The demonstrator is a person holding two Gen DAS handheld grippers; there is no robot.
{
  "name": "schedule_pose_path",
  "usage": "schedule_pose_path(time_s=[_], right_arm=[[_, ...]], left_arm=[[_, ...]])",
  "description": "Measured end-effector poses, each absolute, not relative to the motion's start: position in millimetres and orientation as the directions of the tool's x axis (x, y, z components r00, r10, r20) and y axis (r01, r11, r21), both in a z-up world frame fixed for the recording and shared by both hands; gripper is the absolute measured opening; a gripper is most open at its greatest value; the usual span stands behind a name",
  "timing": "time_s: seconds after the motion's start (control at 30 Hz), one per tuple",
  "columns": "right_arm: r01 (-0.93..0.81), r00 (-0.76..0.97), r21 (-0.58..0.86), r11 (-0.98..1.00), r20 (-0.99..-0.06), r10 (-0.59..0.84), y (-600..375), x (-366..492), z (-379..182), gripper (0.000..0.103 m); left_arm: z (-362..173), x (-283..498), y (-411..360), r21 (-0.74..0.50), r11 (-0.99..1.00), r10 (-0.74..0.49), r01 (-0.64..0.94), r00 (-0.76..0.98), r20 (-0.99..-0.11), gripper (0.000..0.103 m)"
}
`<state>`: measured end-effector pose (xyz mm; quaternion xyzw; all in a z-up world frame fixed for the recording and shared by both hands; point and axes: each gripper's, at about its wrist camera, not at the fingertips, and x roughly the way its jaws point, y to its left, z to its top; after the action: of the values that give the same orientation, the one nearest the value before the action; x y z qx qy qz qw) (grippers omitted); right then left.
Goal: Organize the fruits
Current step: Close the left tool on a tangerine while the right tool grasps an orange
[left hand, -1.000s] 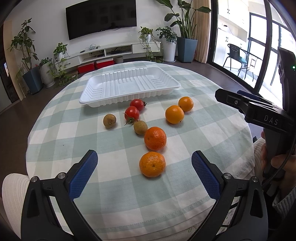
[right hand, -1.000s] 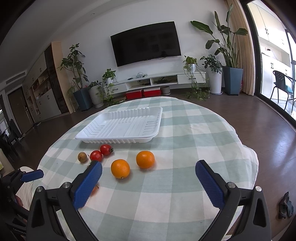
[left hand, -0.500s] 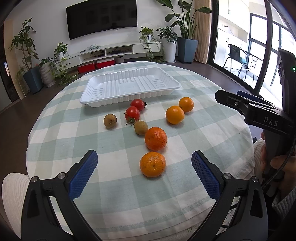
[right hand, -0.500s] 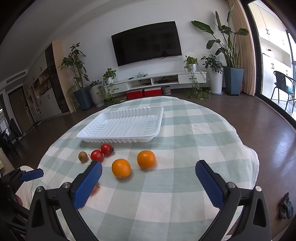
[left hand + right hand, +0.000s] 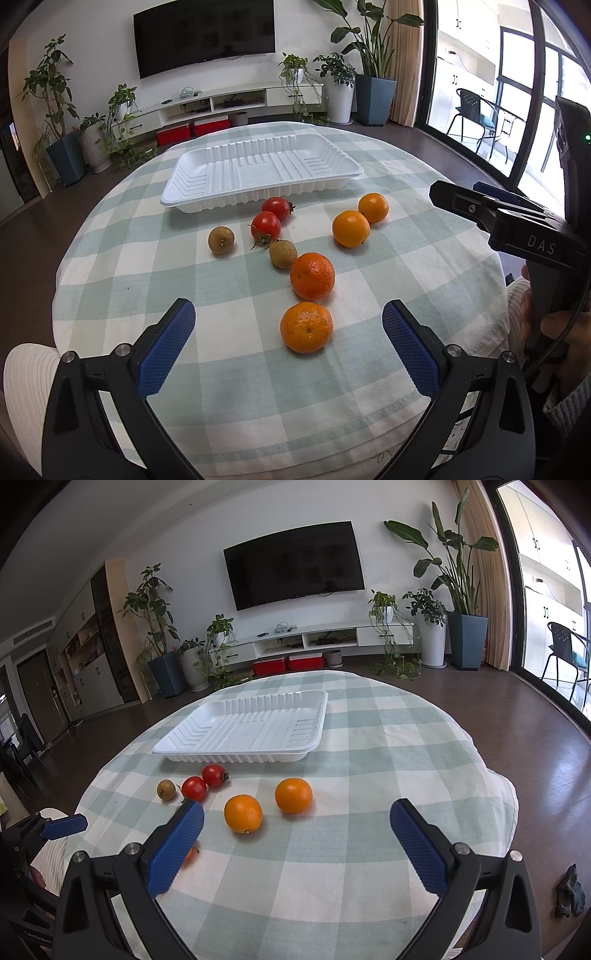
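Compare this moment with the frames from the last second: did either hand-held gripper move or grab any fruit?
Barely anything changed. The left hand-held gripper and right hand-held gripper crept slightly forward, both open and holding nothing. The fruits stayed on the tablecloth; the white tray remains empty.

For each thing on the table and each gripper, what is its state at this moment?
White tray: empty, flat on the tablecloth.
Two tomatoes: on the cloth, outside the tray, close together.
Two brown fruits: on the cloth, apart.
Four oranges: on the cloth, none gripped.
Left gripper: jaws open, holding nothing.
Right gripper: jaws open, holding nothing.
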<state>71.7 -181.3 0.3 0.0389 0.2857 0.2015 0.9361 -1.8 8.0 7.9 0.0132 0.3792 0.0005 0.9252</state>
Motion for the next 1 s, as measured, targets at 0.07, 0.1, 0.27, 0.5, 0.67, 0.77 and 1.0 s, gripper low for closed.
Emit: schedule_pose_path(time_s=[0.07,0.1,0.27,0.5,0.67,0.77,1.0], right_arm=[[-0.357,0.752,0.189,0.915,-0.522,0.402,-179,73,-3,0.103],[-0.357,0.751,0.19,0.914,-0.523,0.402,-179,73,-3,0.103],[-0.363,0.741,0.189,0.912,-0.536,0.406,-176,70,-4,0.103],[-0.388,0.708,0.185,0.903,-0.567,0.42,-173,80,-9,0.103],[-0.404,0.692,0.14,0.904,-0.599,0.402,-164,87,-12,0.103],[-0.404,0.685,0.126,0.906,-0.614,0.391,-161,93,-13,0.103],[-0.417,0.66,0.074,0.906,-0.661,0.357,-146,114,-18,0.091]], left_arm=[[8,-2,9,0.024,1.0,0.01,0.009,0.712,-0.702,0.103],[9,-1,10,0.023,1.0,0.01,0.008,0.711,-0.703,0.103],[8,-1,14,0.019,1.0,0.009,0.006,0.708,-0.706,0.103],[-1,4,16,0.011,1.0,0.011,-0.004,0.699,-0.715,0.103],[-7,8,19,0.0,1.0,0.007,-0.011,0.689,-0.725,0.103],[-11,10,21,-0.008,1.0,0.003,-0.013,0.682,-0.731,0.103],[-20,17,25,-0.032,0.999,-0.012,-0.018,0.662,-0.749,0.103]])
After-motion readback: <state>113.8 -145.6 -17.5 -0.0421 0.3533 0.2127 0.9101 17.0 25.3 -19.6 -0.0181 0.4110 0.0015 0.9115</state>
